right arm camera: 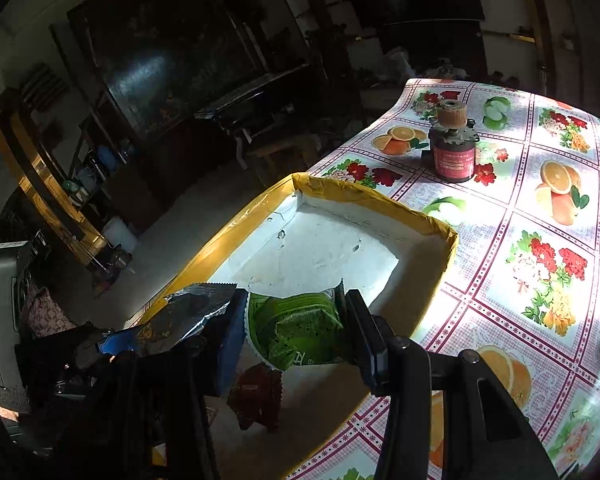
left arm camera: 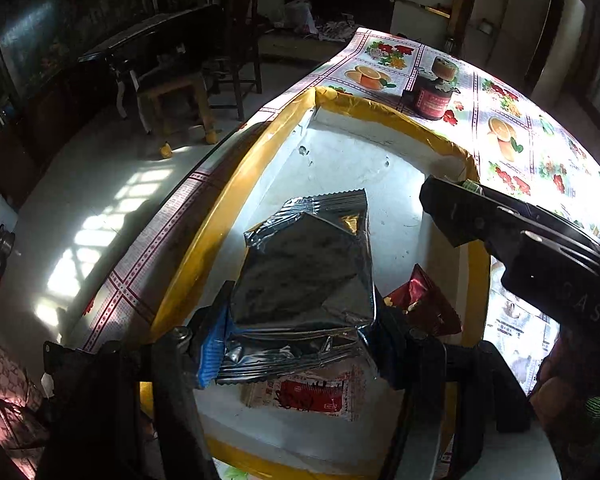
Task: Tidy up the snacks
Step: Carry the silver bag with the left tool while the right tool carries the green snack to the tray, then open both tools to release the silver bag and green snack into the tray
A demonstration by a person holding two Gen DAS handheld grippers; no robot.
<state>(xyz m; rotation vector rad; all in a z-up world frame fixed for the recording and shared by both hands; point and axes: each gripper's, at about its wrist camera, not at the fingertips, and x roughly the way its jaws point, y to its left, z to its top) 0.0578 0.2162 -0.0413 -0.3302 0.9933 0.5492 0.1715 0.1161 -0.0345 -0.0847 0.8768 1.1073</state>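
The left gripper squeezes a silver snack bag pointing toward twelve o'clock over the white tray. The right gripper pinches a green packet.

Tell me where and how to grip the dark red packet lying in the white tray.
Pinch the dark red packet by its upturned crimped end, coming from above on its free right side: the silver packet in the left gripper crowds its left, and lying flat it offers little else.
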